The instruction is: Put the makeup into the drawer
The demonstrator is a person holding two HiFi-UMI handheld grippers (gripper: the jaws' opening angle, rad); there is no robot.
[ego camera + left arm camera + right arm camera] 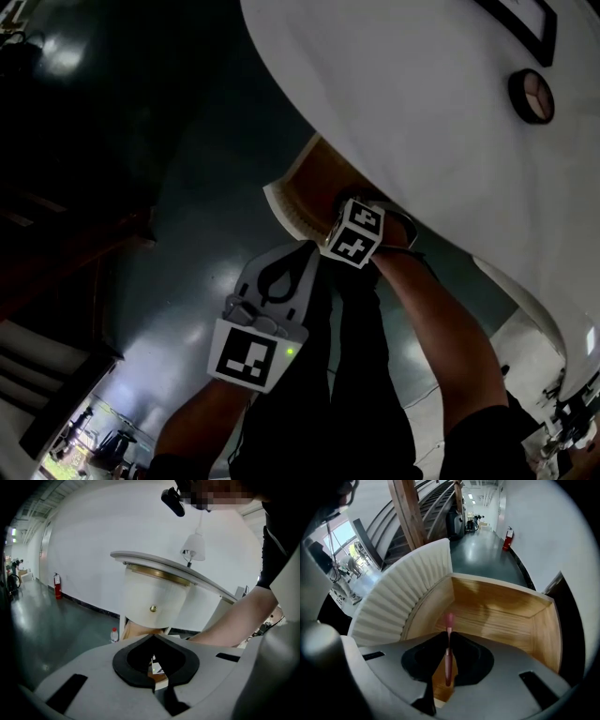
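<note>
The right claw (pixel 449 633) pinches a pink brush (pixel 448 667) lengthwise between its pads, bristle end just past the fingertips, with the open drawer (pixel 501 618) directly below. Lower until the bristles are near the drawer floor, clear of the walls on either side of the claw, then spread the jaws. Keep the left claw (pixel 153 638), pressed together and empty, aside.

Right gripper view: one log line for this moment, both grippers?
right gripper: jaws shut on pink makeup brush | brush over open drawer, not released | left gripper: jaws shut, empty
</note>
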